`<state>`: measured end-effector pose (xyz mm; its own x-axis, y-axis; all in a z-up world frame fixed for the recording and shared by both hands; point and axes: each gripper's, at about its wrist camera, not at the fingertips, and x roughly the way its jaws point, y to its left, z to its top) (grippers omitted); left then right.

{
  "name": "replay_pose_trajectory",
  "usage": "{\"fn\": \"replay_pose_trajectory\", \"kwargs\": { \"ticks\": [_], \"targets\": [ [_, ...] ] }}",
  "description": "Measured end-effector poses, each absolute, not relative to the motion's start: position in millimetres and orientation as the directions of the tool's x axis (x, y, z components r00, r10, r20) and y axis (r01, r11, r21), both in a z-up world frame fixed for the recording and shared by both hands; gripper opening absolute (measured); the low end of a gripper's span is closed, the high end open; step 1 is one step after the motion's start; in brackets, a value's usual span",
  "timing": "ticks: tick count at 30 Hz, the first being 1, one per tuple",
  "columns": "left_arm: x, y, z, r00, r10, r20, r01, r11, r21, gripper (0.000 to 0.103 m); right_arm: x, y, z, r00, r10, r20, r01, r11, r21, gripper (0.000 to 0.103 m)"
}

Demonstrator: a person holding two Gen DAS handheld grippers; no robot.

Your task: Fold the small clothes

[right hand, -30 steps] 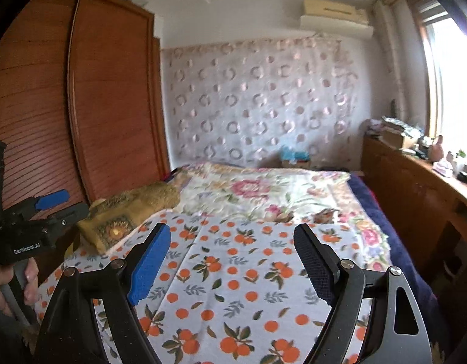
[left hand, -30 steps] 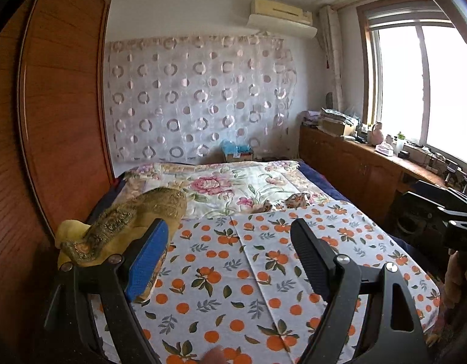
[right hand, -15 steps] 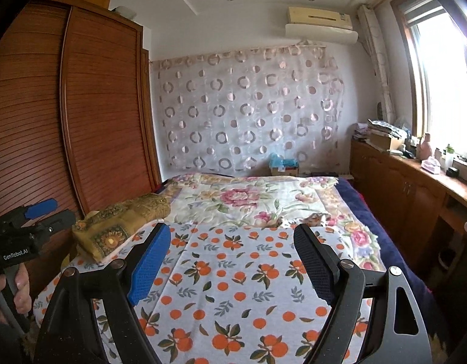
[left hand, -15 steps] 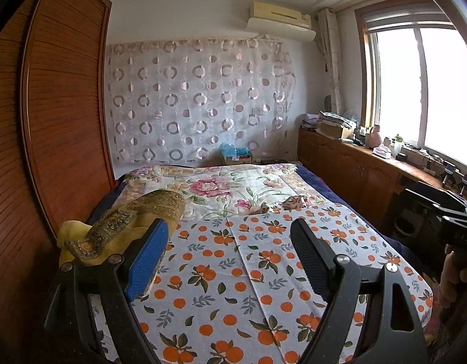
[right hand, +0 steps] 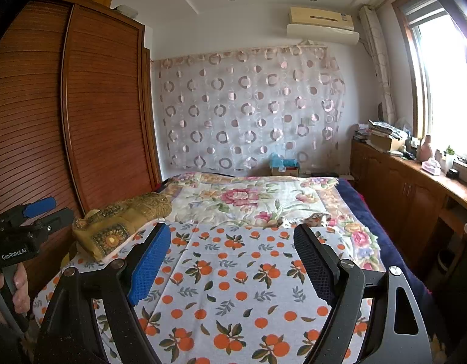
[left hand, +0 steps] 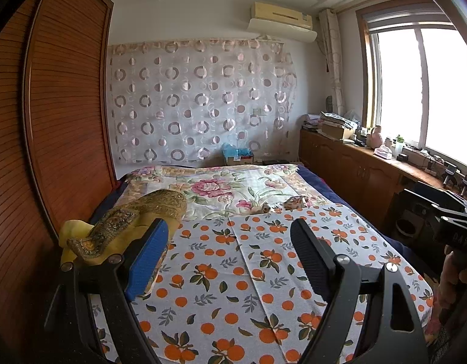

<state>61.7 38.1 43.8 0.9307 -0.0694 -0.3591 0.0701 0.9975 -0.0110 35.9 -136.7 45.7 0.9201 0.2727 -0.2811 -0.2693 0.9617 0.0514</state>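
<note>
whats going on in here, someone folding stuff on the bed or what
A person holds a two-finger gripper in each hand above a bed. The left gripper and the right gripper are both open and empty. Nothing is being handled yet. A white cloth printed with oranges lies spread flat on the bed, beside a rolled gold-patterned bolster.

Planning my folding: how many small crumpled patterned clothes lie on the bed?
2: one small crumpled patterned garment mid-bed on the floral quilt, another just right of it. More may be hidden.
</note>
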Motion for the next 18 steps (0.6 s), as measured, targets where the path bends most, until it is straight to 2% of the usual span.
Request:
{"fn": "replay_pose_trajectory", "kwargs": {
  "ticks": [18],
  "targets": [
    [59.9, 45.5, 44.7, 0.931, -0.07, -0.359, 0.07, 0.997, -0.014, 0.083, 41.0, -145.4, 47.2, 0.917, 0.281, -0.282, -0.277, 0.959, 0.056, 0.085]
  ]
}}
